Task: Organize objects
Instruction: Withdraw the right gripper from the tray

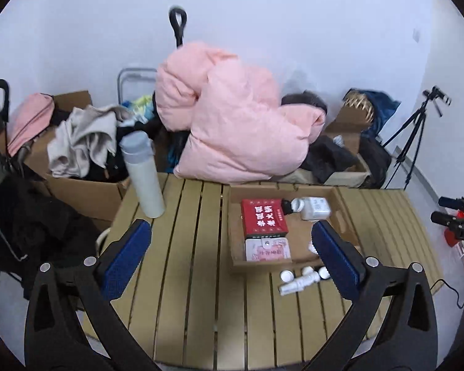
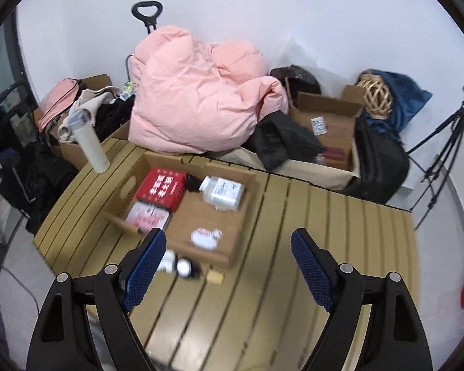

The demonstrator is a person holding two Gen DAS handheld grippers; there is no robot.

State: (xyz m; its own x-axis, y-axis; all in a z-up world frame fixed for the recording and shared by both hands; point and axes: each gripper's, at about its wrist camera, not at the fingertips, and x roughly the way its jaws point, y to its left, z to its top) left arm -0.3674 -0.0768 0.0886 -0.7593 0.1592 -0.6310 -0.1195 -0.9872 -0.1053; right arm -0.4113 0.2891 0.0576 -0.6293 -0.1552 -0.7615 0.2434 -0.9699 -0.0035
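A shallow cardboard tray (image 1: 343,216) (image 2: 232,249) lies on the slatted table (image 1: 185,262) (image 2: 278,278). In it are a red box (image 1: 263,218) (image 2: 161,187), a pink wallet (image 1: 267,249) (image 2: 147,216), a white bottle lying on its side (image 1: 314,207) (image 2: 222,192) and a small white packet (image 2: 205,236). Several small white bottles (image 1: 300,281) (image 2: 182,267) lie on the table in front of the tray. A white flask (image 1: 142,174) (image 2: 91,143) stands upright at the table's far left. My left gripper (image 1: 232,256) and right gripper (image 2: 229,272) are open and empty above the table.
A pink duvet (image 1: 232,120) (image 2: 198,99) is piled behind the table. Cardboard boxes of clothes (image 1: 80,160) (image 2: 324,136) stand left and right of it. A tripod (image 1: 411,136) (image 2: 442,154) stands at the right. A small tan block (image 2: 215,276) lies near the bottles.
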